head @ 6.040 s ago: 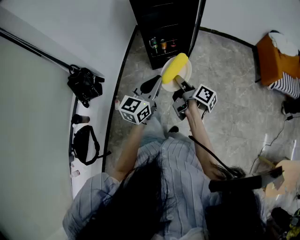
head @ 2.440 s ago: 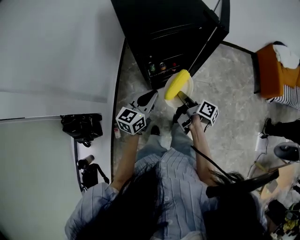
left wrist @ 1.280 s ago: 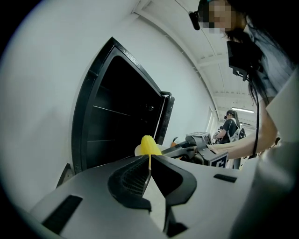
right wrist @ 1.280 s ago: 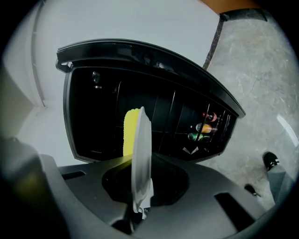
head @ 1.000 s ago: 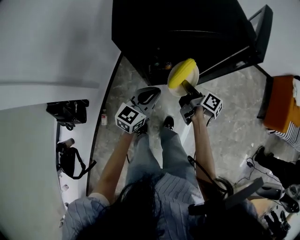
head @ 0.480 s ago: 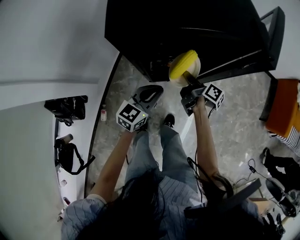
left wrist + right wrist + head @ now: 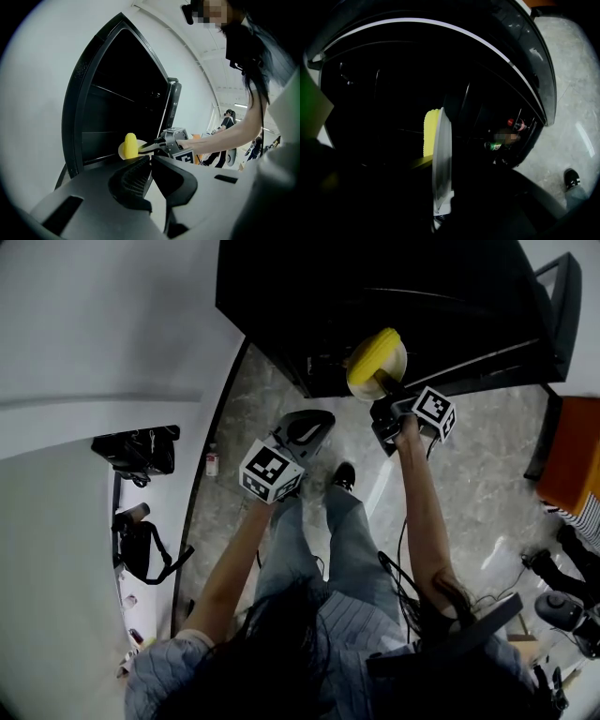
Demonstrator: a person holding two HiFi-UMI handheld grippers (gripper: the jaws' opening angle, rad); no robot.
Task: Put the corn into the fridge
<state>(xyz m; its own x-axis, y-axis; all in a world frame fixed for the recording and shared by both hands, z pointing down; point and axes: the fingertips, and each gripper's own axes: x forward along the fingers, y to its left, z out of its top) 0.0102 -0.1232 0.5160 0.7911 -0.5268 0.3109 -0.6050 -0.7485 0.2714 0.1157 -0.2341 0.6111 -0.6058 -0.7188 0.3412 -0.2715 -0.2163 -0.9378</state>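
Holding the plate [image 7: 397,359] by its rim, the right gripper [image 7: 383,383] has the corn [image 7: 368,352] at the fridge [image 7: 375,277] opening; it should go in level and slowly. Left gripper [image 7: 149,158] hangs closed, empty.

Grey stone floor [image 7: 469,484] bearing: black fridge [image 7: 375,296] at top, door open; small bottle [image 7: 213,462] beside left wall; black shoe [image 7: 343,474] at centre; orange box [image 7: 574,460] at right edge

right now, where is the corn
In the head view, upper right of centre: the corn lies on the white plate that the right gripper holds at the front of the open black fridge.
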